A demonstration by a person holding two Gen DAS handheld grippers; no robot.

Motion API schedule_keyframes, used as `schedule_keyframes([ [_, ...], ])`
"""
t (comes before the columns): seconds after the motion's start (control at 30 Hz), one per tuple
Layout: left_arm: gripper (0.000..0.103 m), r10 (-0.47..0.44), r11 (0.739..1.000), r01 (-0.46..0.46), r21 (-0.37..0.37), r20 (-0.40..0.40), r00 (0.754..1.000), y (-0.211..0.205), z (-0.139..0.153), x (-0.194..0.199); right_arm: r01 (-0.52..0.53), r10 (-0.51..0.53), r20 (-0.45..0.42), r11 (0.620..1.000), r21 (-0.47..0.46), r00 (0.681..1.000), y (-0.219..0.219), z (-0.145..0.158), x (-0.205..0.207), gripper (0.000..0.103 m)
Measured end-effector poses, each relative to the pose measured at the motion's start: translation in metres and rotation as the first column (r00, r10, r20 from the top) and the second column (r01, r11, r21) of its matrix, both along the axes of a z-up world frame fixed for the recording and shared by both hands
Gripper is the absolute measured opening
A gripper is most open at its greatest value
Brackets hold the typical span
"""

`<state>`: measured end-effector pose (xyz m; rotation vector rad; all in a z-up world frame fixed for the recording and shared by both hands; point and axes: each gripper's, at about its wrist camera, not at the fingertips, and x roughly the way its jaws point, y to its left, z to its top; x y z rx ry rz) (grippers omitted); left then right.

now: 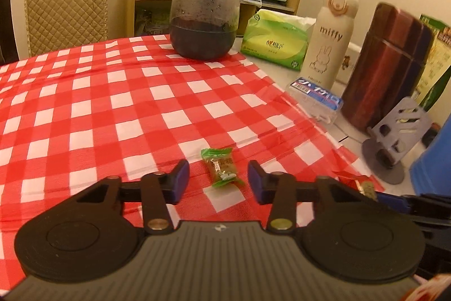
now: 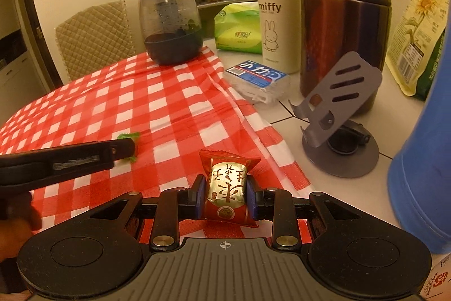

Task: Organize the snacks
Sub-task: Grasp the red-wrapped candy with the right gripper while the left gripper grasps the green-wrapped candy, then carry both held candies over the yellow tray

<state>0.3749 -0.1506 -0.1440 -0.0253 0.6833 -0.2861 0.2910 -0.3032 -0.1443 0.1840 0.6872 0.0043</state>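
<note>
A green-wrapped candy [image 1: 222, 167] lies on the red-and-white checked tablecloth [image 1: 112, 103]. My left gripper [image 1: 217, 178] is open, its blue pads on either side of the candy and not touching it. My right gripper [image 2: 225, 195] is shut on a red-and-gold wrapped snack [image 2: 227, 188], held just above the cloth [image 2: 141, 109]. In the right wrist view the left gripper's arm [image 2: 70, 158] crosses at the left and hides most of the green candy [image 2: 128, 137]. The red snack's edge [image 1: 358, 184] shows at the right of the left wrist view.
Behind stand a dark glass jar [image 1: 205, 19], a green tissue pack [image 1: 274, 40], a white miffy bottle [image 2: 277, 13], a brown steel flask [image 2: 344, 24], a floss pick box [image 2: 258, 81], a grey phone stand [image 2: 338, 114], a blue container [image 2: 422, 160] and a sunflower seed bag [image 2: 417, 30].
</note>
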Motion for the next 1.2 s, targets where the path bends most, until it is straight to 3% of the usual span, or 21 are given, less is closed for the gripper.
schedule_keyframes([
  [0.2,0.035,-0.015,0.999,0.015,0.044,0.0,1.0,-0.011,-0.009,0.006,0.005,-0.005,0.006,1.0,0.012,1.0,0.002,-0.002,-0.007,0.03],
  [0.33,0.018,-0.009,0.997,0.009,0.072,-0.009,1.0,-0.011,-0.008,0.009,0.004,-0.004,0.002,1.0,0.018,1.0,0.004,-0.002,-0.008,0.03],
  [0.5,0.018,-0.013,0.997,0.015,0.076,-0.032,0.999,0.002,-0.002,-0.003,0.0,0.0,0.001,1.0,0.022,1.0,0.005,0.002,-0.011,0.03],
  [0.87,0.018,0.011,0.999,-0.008,0.032,-0.08,0.997,0.046,0.041,-0.077,-0.042,0.042,-0.014,0.999,0.028,0.999,0.026,0.023,-0.043,0.03],
  [1.2,0.018,0.088,0.996,-0.086,0.02,-0.106,0.99,0.088,0.088,-0.157,-0.118,0.118,-0.005,0.993,0.014,0.993,0.062,0.074,-0.094,0.03],
])
